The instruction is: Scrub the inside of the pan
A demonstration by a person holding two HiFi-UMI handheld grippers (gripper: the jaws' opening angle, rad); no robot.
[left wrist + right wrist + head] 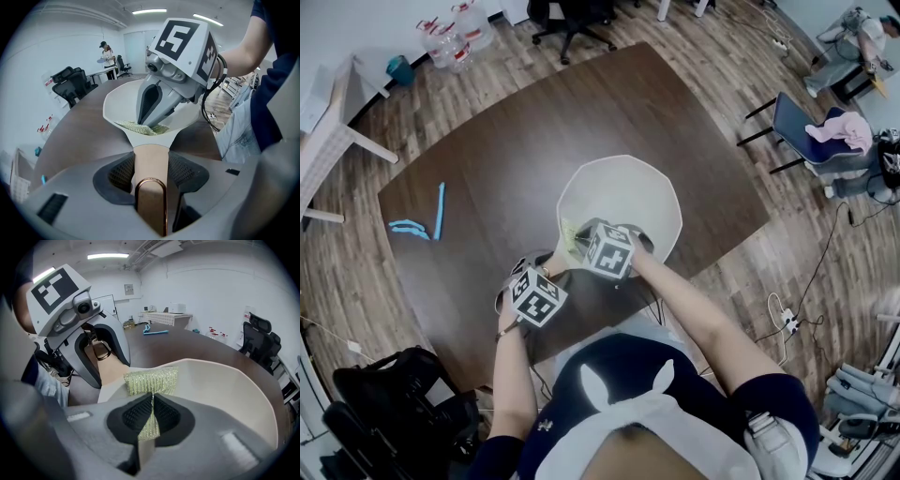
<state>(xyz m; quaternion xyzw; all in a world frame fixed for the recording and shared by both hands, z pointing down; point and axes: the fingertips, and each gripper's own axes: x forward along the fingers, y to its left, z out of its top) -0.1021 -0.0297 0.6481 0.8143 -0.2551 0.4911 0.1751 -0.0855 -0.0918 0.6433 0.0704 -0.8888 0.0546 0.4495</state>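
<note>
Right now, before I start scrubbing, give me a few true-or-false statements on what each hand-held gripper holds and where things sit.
1. The left hand-held gripper is clamped on the tan handle of the cream angular pan. True.
2. The right hand-held gripper is empty. False: it pinches a yellow-green mesh scrub pad.
3. The scrub pad lies on the dark wooden table, outside the pan. False: it sits inside the pan, near the handle side.
4. A thin blue stick lies on the table, apart from the pan. True.
</note>
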